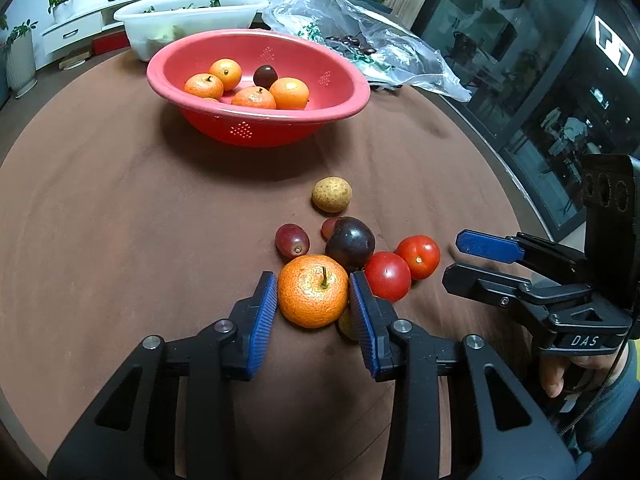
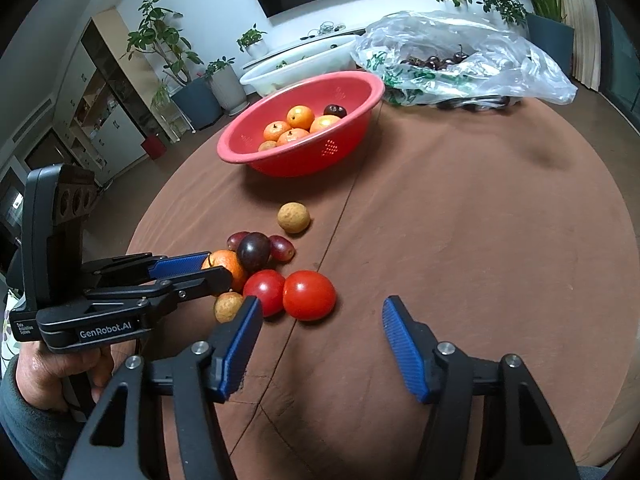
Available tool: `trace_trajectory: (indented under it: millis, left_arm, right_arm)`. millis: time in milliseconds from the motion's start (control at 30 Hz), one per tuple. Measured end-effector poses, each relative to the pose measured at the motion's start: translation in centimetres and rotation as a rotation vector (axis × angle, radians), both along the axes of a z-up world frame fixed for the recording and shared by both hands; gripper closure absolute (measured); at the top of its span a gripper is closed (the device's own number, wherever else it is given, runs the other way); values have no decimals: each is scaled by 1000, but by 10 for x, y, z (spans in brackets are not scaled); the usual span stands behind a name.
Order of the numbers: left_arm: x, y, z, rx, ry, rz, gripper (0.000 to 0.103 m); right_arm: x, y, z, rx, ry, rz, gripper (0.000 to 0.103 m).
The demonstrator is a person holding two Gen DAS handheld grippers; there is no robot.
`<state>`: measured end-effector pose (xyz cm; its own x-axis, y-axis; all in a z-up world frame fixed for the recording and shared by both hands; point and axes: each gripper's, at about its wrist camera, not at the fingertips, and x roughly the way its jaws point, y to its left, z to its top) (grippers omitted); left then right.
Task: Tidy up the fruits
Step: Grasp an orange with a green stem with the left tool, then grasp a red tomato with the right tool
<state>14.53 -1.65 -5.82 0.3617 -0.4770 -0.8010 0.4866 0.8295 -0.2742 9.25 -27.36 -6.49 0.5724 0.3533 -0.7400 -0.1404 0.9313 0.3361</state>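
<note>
Fingers of the left gripper [image 1: 313, 292] clamp a tangerine [image 1: 313, 296] amid loose fruit near the counter's [image 1: 120, 220] front edge, right gripper [image 2: 320, 320] empty and spread, red bowl [image 1: 348, 96] toward the far edge.

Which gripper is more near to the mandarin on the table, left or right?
Left. The left gripper has its pads on both sides of the mandarin. The right gripper hangs open to the side, beyond the two tomatoes, apart from it.
</note>
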Motion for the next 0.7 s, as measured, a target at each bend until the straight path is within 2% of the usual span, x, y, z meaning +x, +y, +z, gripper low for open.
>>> trace_trajectory:
  millis: [300, 433, 700]
  left_arm:
    - [-9, 15, 7, 14, -31, 18, 69]
    - [-18, 28, 8, 36, -48, 32, 69]
    - [-29, 47, 4, 30, -42, 55, 69]
  right_arm:
    - [4, 6, 1, -24, 0, 17, 39]
    - [8, 12, 0, -60, -2, 39, 43]
    - [13, 12, -4, -133, 8, 71, 50]
